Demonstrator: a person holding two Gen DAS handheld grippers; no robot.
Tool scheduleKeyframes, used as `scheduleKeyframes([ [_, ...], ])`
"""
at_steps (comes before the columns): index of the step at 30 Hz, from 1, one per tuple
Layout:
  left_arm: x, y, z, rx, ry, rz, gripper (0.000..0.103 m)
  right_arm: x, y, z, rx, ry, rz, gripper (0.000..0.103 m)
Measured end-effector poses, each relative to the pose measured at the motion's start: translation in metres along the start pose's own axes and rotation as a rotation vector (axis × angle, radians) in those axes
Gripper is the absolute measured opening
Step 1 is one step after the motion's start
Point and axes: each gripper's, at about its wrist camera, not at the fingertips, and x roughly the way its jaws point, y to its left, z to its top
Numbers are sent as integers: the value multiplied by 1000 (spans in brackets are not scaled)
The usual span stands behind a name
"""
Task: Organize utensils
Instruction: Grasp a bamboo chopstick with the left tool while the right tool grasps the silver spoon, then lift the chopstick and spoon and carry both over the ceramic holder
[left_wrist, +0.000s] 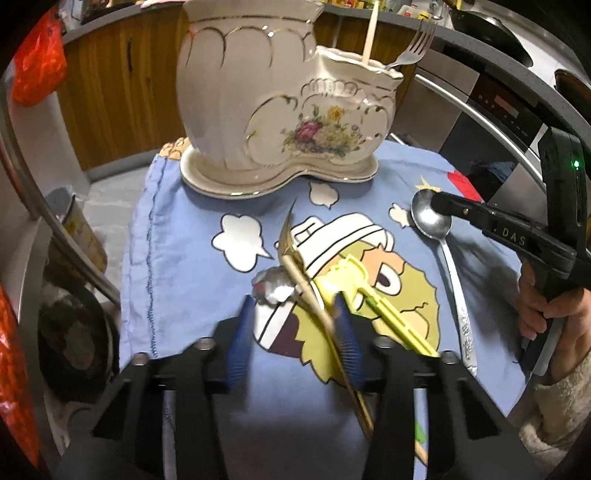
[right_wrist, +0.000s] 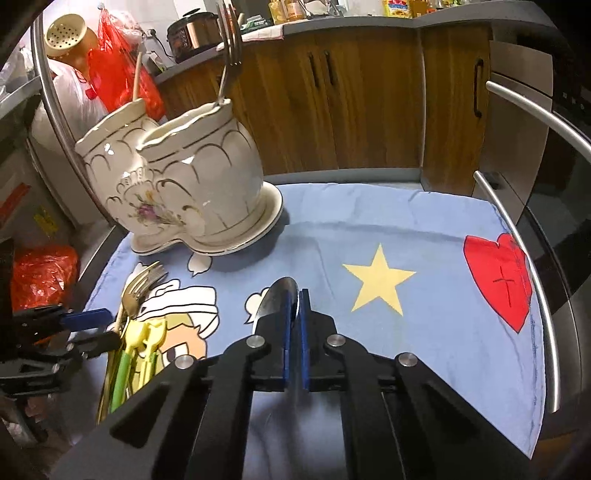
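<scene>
Black tongs (right_wrist: 294, 295) — blue ribbed pads (left_wrist: 242, 339) (silver screws) — cream fuzzy sleeve (left_wrist: 565, 402).

Cloth (right_wrist: 424, 236) under tongs: pale blue, printed with white clouds, yellow star (right_wrist: 377, 281), red heart (right_wrist: 496, 278), cartoon figure.
Ceramic holder (left_wrist: 258, 103) beyond tongs: cream, gold scallop lines, pink-yellow floral spray.
Left gripper (left_wrist: 293, 325): black, blue pads.
Right gripper (right_wrist: 294, 314): same colours.
Plastic utensils (left_wrist: 369, 299) beside left tongs: yellow, green.
Spoon (left_wrist: 430, 218): silver.

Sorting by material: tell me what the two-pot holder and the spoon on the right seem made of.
Holder: glazed ceramic by the look; glossy cream surface, gilt lines, painted flowers.
Spoon: polished metal, probably steel; mirror-bright bowl, embossed handle.
</scene>
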Motion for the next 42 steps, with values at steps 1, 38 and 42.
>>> scheduleKeyframes([
  [1,0,-1,0,1,-2,-9,33,-1,0,0,-2,-3,-2,4],
  [38,-26,20,-5,-56,-73,-84,5,-59,12,4,-14,-152,13,2],
  [42,-40,22,-5,-54,-127,-100,5,-72,14,9,-15,-195,12,2],
])
